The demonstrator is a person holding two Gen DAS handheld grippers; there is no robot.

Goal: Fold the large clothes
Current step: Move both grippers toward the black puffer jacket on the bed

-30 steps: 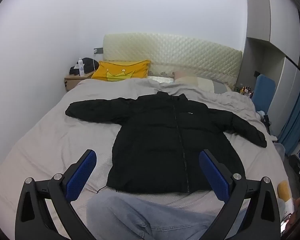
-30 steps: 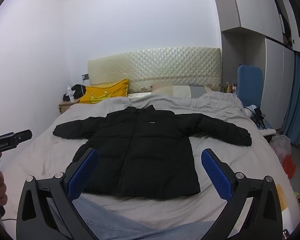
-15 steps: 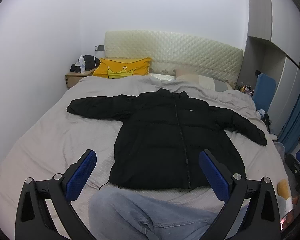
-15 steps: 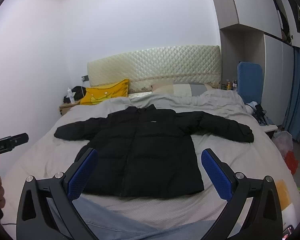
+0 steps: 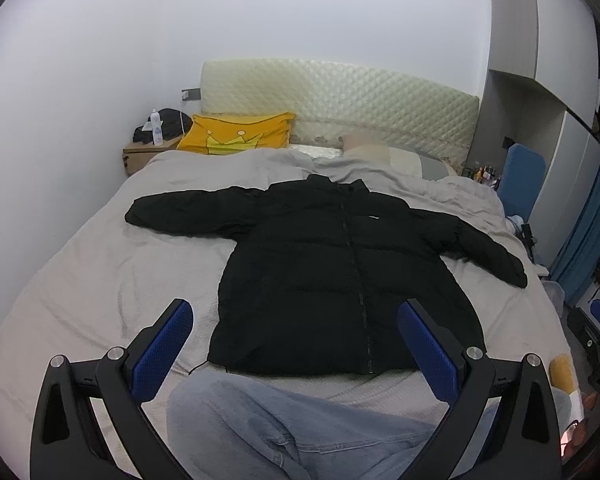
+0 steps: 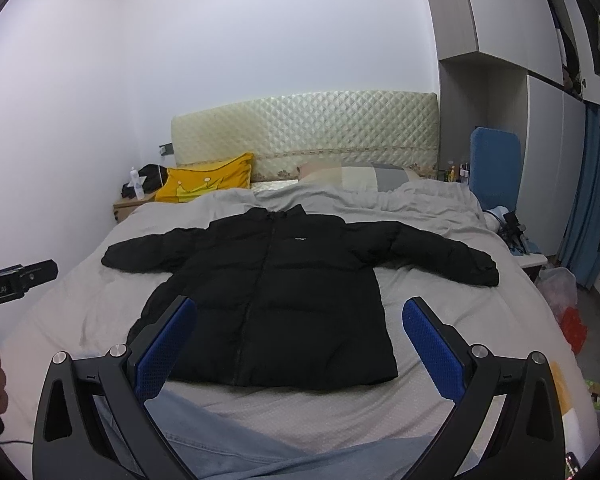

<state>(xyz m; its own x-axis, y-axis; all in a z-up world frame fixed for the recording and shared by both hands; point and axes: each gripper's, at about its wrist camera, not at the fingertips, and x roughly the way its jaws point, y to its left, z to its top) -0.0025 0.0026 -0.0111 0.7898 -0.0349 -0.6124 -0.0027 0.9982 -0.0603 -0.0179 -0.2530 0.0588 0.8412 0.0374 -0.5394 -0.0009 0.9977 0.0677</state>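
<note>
Lying flat on the bed (image 5: 100,272), the puffy black jacket (image 5: 340,280) looked soft and slippery, best grabbed by a sleeve cuff (image 6: 484,270), while the left gripper (image 5: 294,344) and right gripper (image 6: 300,340) were both wide apart, holding nothing.

A bed (image 5: 100,264) covered in a pale grey sheet fills the middle of both views. A black puffer jacket (image 5: 340,276) lies flat at frame centre, front up, zipped, sleeves spread to either side. At the upper left a yellow crown-print pillow (image 5: 236,136) leans by the quilted headboard (image 5: 340,104); a grey-and-cream pillow (image 6: 360,176) lies right of it.
</note>
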